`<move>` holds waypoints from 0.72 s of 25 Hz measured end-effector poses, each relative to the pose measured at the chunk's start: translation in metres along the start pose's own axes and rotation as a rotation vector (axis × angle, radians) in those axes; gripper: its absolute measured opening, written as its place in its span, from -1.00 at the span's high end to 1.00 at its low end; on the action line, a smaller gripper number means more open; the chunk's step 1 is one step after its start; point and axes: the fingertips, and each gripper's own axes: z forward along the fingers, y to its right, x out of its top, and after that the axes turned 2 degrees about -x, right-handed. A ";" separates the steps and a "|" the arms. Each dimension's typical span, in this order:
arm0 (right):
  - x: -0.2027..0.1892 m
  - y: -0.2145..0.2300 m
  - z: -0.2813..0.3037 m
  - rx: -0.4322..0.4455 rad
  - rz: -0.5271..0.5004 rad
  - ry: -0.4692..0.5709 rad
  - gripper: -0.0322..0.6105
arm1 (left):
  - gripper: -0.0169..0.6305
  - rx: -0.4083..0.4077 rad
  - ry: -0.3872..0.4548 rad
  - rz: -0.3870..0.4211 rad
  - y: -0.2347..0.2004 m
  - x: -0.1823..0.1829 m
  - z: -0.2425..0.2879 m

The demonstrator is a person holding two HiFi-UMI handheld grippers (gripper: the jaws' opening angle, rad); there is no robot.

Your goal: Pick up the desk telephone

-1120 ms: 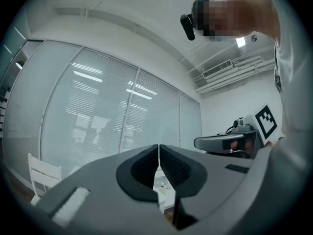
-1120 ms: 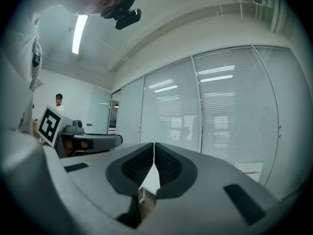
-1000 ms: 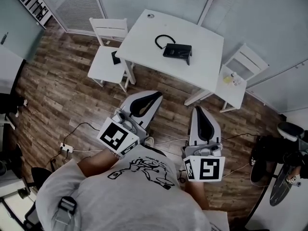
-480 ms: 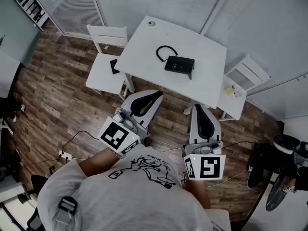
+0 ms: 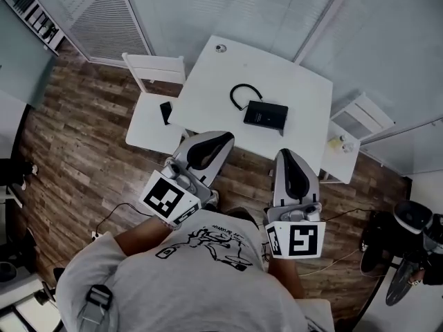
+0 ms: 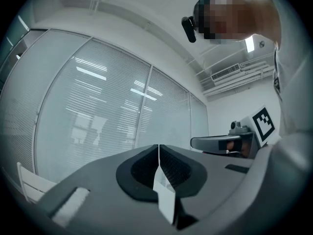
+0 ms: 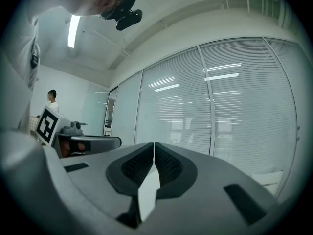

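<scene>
A black desk telephone (image 5: 265,115) lies on a white table (image 5: 208,81), its curled black cord (image 5: 243,93) looping off to its left. My left gripper (image 5: 223,137) is held level at the table's near edge, jaws shut and empty. My right gripper (image 5: 287,156) hangs level just short of the same edge, below the telephone, also shut with nothing in it. In the left gripper view the left gripper (image 6: 158,151) shows only window blinds ahead. In the right gripper view the right gripper (image 7: 154,148) likewise faces blinds. The telephone is in neither gripper view.
A white chair (image 5: 154,109) with a dark phone-like slab (image 5: 166,112) on its seat stands left of the table. Another white chair (image 5: 347,138) with small bottles is at the right. Cables cross the wooden floor (image 5: 69,158). A small round thing (image 5: 221,48) sits at the table's far edge.
Both grippers and I have come closer to the table; its near edge now lies under the gripper tips. The jaws stayed shut.
</scene>
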 end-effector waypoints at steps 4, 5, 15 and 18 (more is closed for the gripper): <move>-0.010 0.012 0.026 -0.015 0.010 -0.025 0.88 | 0.94 -0.015 -0.020 -0.015 -0.022 -0.009 0.021; -0.012 0.016 0.030 -0.021 0.013 -0.029 0.88 | 0.94 -0.020 -0.023 -0.017 -0.024 -0.010 0.026; -0.019 0.078 0.066 -0.030 0.021 -0.010 0.88 | 0.94 -0.027 -0.024 -0.004 -0.038 -0.018 0.097; -0.020 0.109 0.078 -0.024 0.016 -0.005 0.88 | 0.94 -0.023 -0.019 0.001 -0.040 -0.019 0.131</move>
